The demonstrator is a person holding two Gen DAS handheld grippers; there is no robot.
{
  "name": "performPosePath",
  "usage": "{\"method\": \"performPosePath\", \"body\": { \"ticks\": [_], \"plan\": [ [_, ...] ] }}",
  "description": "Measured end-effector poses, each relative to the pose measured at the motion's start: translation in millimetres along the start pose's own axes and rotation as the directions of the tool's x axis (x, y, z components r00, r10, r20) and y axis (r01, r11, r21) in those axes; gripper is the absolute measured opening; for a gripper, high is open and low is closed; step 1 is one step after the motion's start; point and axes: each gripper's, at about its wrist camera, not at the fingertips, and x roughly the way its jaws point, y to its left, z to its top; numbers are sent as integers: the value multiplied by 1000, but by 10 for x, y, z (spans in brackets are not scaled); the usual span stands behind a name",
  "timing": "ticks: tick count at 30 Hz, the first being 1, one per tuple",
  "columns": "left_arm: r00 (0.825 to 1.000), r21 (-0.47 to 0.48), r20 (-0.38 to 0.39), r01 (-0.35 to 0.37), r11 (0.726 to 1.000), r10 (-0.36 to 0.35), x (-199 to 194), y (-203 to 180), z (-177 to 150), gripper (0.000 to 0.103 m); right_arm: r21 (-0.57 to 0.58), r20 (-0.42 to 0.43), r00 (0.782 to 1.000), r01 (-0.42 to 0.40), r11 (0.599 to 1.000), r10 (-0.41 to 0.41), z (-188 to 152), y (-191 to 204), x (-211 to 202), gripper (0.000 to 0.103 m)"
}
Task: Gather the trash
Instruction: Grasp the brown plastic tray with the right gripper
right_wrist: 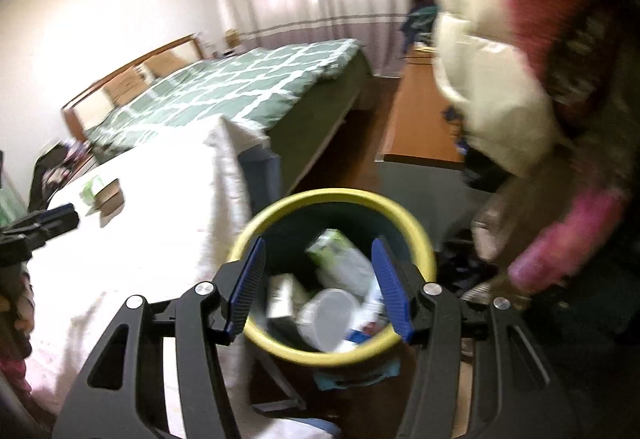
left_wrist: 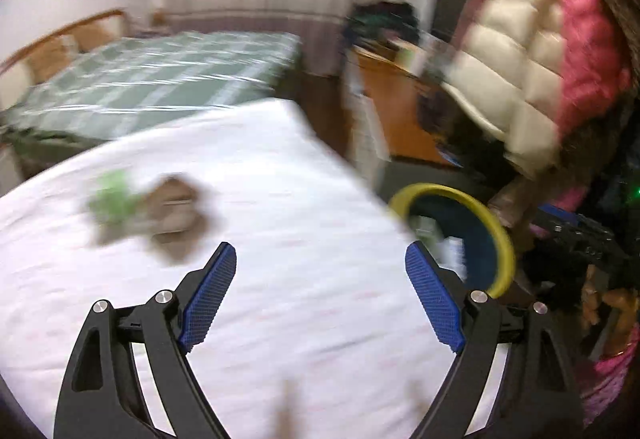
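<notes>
Both grippers are empty, fingers apart: left gripper (left_wrist: 320, 263) over the white table (left_wrist: 280, 199), right gripper (right_wrist: 318, 259) above the yellow-rimmed bin (right_wrist: 416, 235), lower centre.

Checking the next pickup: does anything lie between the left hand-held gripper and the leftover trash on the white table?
Nothing visible. The left hand-held gripper is open and empty; only bare white table separates it from the green and brown trash.

Yellow-rimmed, dark blue waste bin (right_wrist: 334, 353); white tabletop (left_wrist: 300, 319) cloth; green bedspread (right_wrist: 240, 91) with white lattice; blue gripper pads (left_wrist: 210, 297).
</notes>
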Motion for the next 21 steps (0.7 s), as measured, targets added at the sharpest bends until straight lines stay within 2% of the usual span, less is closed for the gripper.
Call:
{"method": "performPosePath", "body": {
  "ticks": [3, 7, 9, 12, 17, 18, 19, 21],
  "plan": [
    [991, -73, 41, -122, 990, 125, -262, 650, -117, 86, -59, -27, 998, -56, 997, 55, 96, 402, 172, 53],
    [974, -199, 68, -199, 960, 216, -456, 1423, -296, 86, -154, -66, 985, -169, 974, 161, 237, 1083, 416, 58],
    [968, -233, 70, -220, 947, 242, -466, 1677, -373, 87, -210, -91, 975, -218, 953, 203, 288, 1418, 527, 58],
    [967, -290, 69, -216, 932, 245, -410, 2002, -506, 87, -287, -136, 958, -280, 916, 251, 360, 1846, 721, 59],
    [978, -342, 40, -180, 922, 205, -281, 2215, -652, 87, -413, -201, 918, -396, 820, 343, 424, 2499, 1065, 87],
    [978, -344, 36, -180, 922, 204, -267, 2211, -673, 87, -434, -203, 917, -400, 807, 345, 441, 2577, 1120, 92],
    [979, -346, 35, -177, 921, 201, -254, 2193, -680, 87, -475, -209, 917, -399, 785, 340, 464, 2723, 1231, 93],
    [980, -341, 33, -173, 924, 196, -236, 2153, -688, 87, -511, -216, 923, -386, 768, 319, 488, 2890, 1377, 93]
  ]
}}
